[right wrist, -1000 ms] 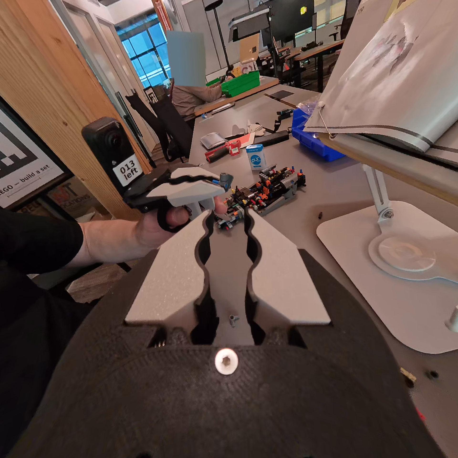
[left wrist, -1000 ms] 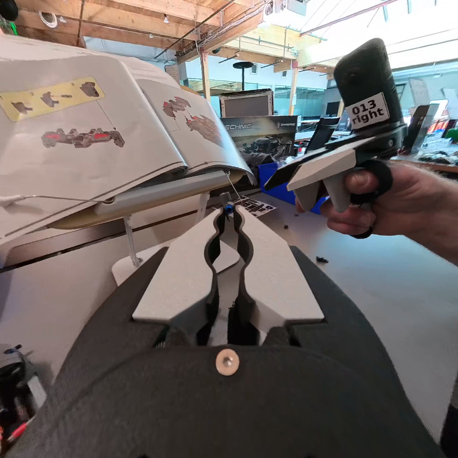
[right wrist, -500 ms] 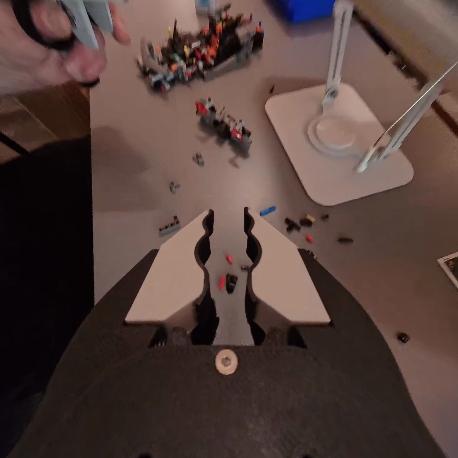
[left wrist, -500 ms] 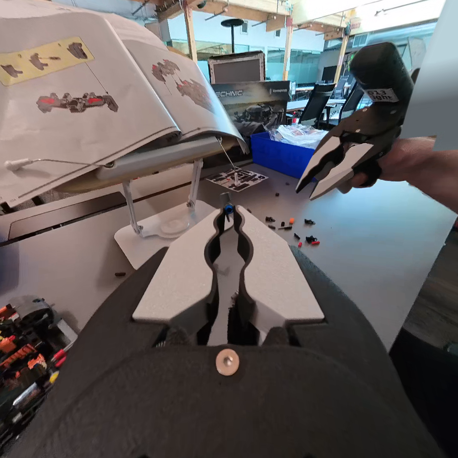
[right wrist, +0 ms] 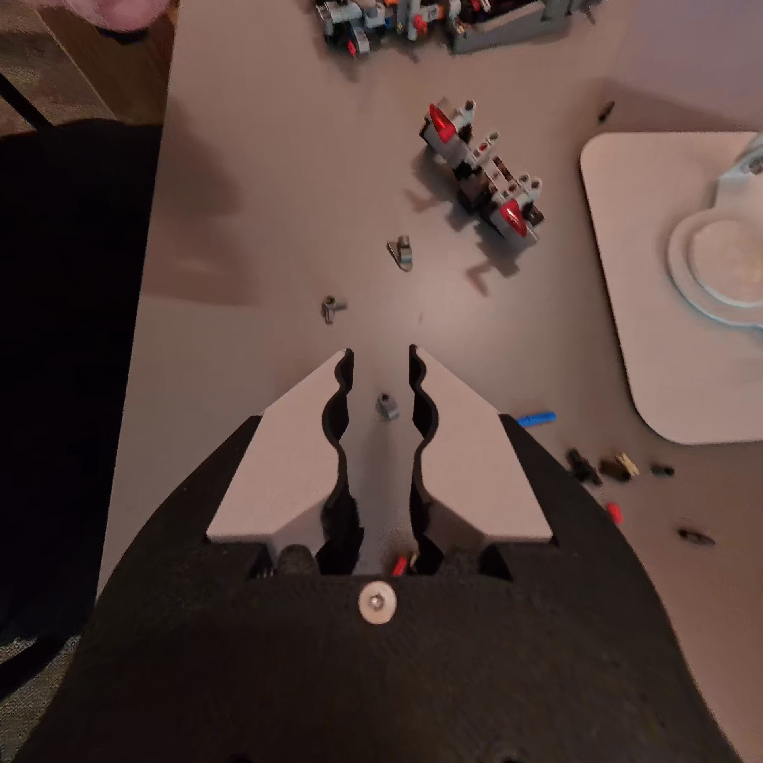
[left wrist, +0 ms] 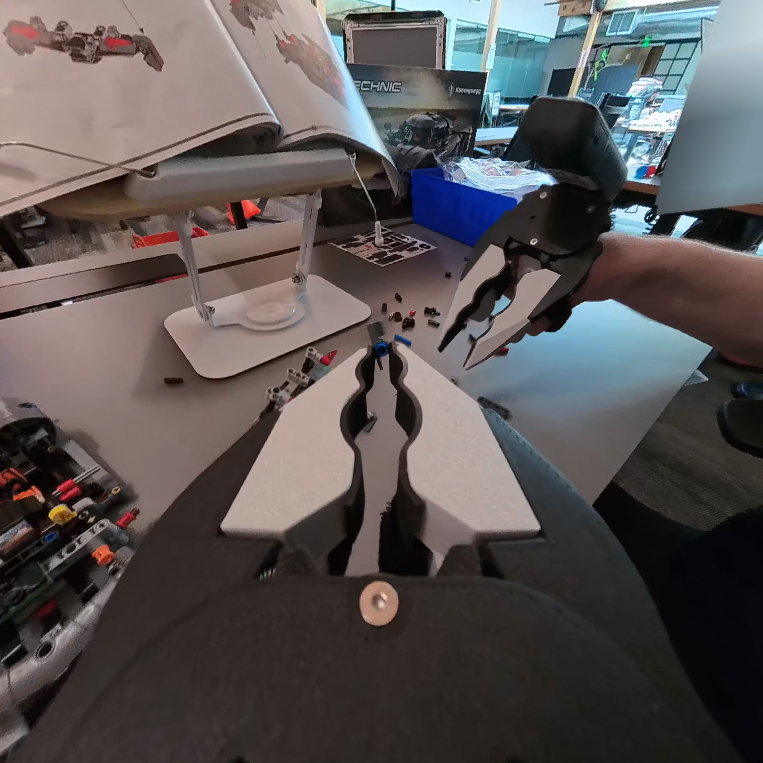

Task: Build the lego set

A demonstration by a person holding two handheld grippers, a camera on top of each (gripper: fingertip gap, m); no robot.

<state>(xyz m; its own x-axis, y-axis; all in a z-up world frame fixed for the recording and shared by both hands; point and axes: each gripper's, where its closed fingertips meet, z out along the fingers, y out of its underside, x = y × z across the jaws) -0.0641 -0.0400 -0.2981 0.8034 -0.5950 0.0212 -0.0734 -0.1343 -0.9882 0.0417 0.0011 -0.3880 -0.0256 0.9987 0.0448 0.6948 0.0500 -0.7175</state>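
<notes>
My left gripper (left wrist: pixel 380 356) is shut on a small piece with a blue pin (left wrist: pixel 380 348) and a grey end, held above the grey table. My right gripper (right wrist: pixel 380 350) is open and empty, pointing down at the table; it also shows in the left wrist view (left wrist: pixel 455 357). A small grey piece (right wrist: pixel 387 406) lies on the table between its fingers. A grey sub-assembly with red tips (right wrist: pixel 481 173) lies beyond it and is partly hidden behind my left finger (left wrist: pixel 295 377). The large build (left wrist: pixel 49 536) sits at the lower left, and shows at the top edge of the right wrist view (right wrist: pixel 433 20).
An open instruction book (left wrist: pixel 165 82) rests on a white stand (left wrist: pixel 330 313) whose base also shows on the right (right wrist: pixel 660 351). Loose small pieces (left wrist: pixel 408 318), a blue pin (right wrist: pixel 534 419) and grey connectors (right wrist: pixel 402 249) lie scattered. A blue bin (left wrist: pixel 454 202), sticker sheet (left wrist: pixel 384 247) and set box (left wrist: pixel 417 107) stand behind. The grippers' ends are close to 15 cm from one another. From the left gripper's tips to the large build (left wrist: pixel 49 536) is close to 20 cm.
Both grippers have tilted down toward the table. The right gripper has swung from facing the left gripper to hovering over the loose pieces. The left gripper still holds its piece.
</notes>
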